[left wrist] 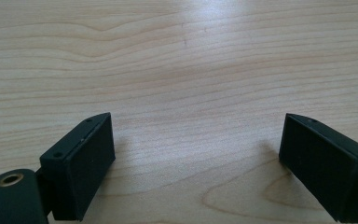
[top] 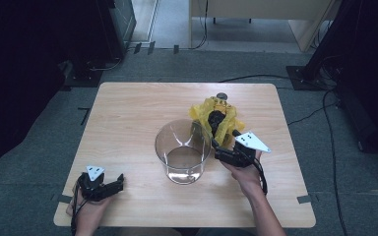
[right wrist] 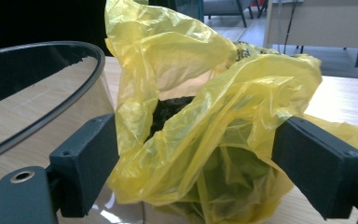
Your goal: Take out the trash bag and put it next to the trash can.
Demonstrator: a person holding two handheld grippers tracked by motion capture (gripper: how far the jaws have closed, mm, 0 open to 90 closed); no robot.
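A crumpled yellow plastic bag [top: 215, 118] with something dark inside lies on the wooden table [top: 128, 113], right of centre. Just to its left stands a clear round container [top: 183, 150] with a dark rim. My right gripper [top: 225, 138] points at the bag from the near side. In the right gripper view the bag [right wrist: 205, 116] bulges between the wide-apart jaws of my right gripper [right wrist: 196, 172], with the container [right wrist: 37, 93] at the left. My left gripper [top: 118, 183] rests near the front left corner. It is open over bare wood [left wrist: 196, 158].
A small round dark knob [top: 221, 96] sits on the table just behind the bag. Black cables [top: 256, 77] run across the grey floor beyond the far edge. Dark equipment stands at the far left and right.
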